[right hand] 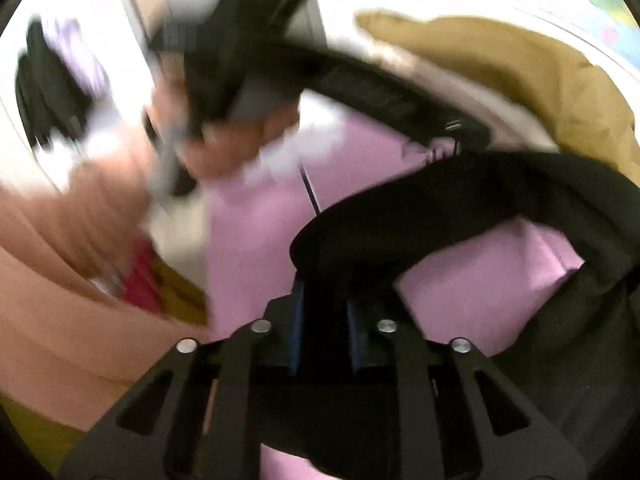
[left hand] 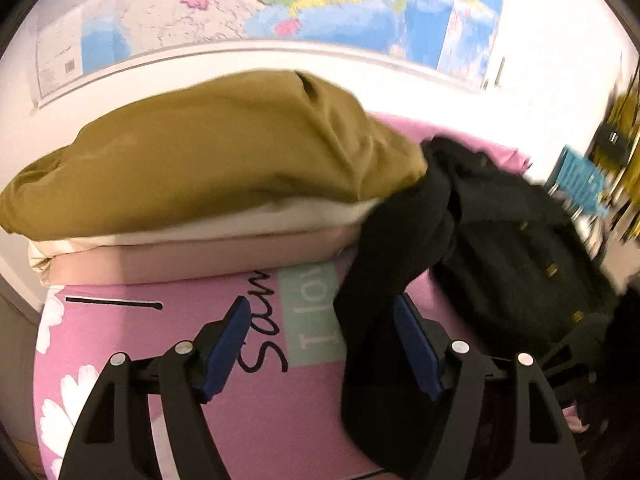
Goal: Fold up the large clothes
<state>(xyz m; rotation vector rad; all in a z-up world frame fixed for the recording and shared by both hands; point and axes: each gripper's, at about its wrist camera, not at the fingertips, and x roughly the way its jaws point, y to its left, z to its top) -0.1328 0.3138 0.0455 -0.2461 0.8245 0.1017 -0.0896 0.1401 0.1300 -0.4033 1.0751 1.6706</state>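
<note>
Right gripper clamped on black jacket; left gripper jaws apart, jacket fabric draped between them, over pink bedsheet.

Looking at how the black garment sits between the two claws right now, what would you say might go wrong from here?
1. The right claw pinches only a narrow bunched fold of the black jacket; it may slip out when lifted.
2. The left claw is open with fabric against just one pad, so closing could catch little.
3. The jacket touches the stacked bedding and might drag it.
</note>
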